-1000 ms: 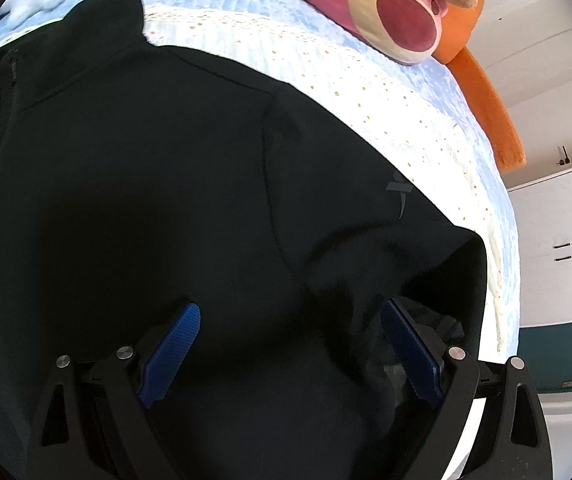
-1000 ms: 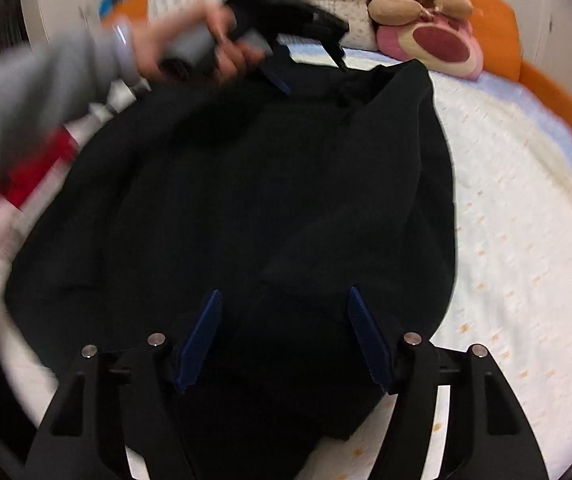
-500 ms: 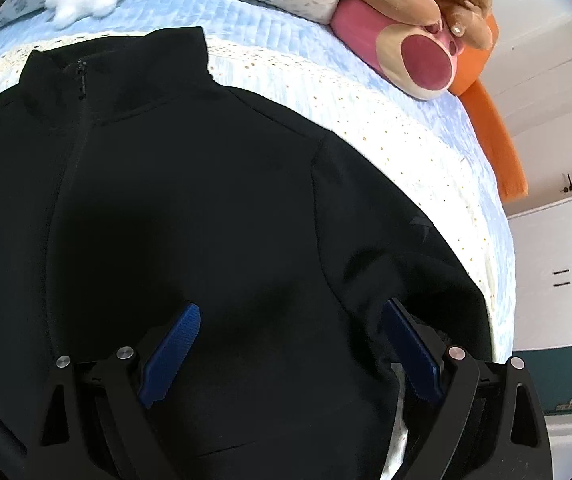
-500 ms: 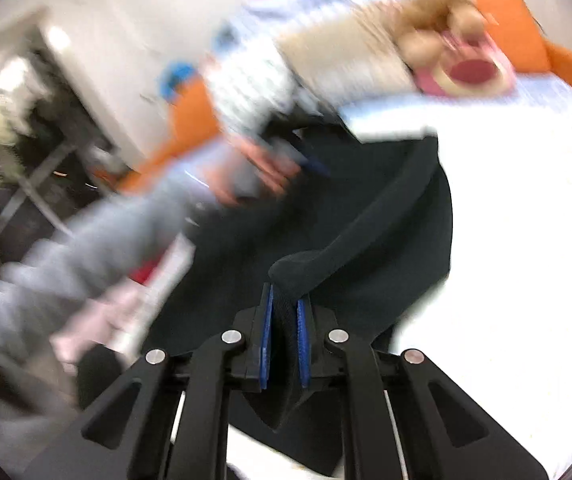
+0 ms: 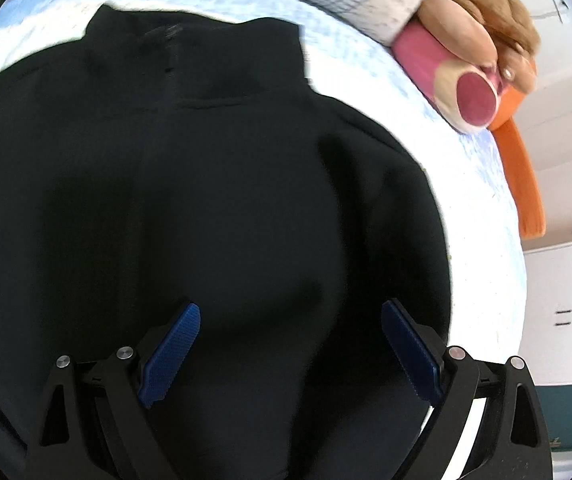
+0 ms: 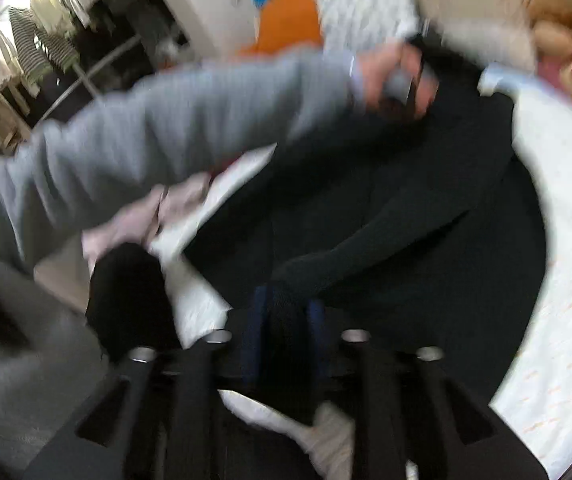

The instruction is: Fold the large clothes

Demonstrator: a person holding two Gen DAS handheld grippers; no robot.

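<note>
A black zip jacket (image 5: pixel 206 200) lies flat on the bed, its collar (image 5: pixel 194 60) at the far end. My left gripper (image 5: pixel 289 308) hovers over the jacket's chest, open wide, with nothing between its blue pads (image 5: pixel 174 340). In the blurred right wrist view, the jacket's sleeve (image 6: pixel 365 248) runs up from the jacket body (image 6: pixel 445 184) into my right gripper (image 6: pixel 287 300). The cuff fills the gap between the pads while the jaws are opening. A hand (image 6: pixel 397 80) in a grey sleeve (image 6: pixel 166 120) holds the left gripper above the collar.
A pink and brown plush toy (image 5: pixel 465 80) and pillows (image 5: pixel 325 8) sit at the head of the bed. An orange bed edge (image 5: pixel 525 184) and a white cabinet (image 5: pixel 557 312) are to the right. Pale clothes (image 6: pixel 190 280) lie left of the jacket, with a clothes rack (image 6: pixel 26 40) behind.
My left gripper has slid up the jacket toward the collar, still open. My right gripper shut on the sleeve cuff, lifted it, and its pads now stand wider apart around it.
</note>
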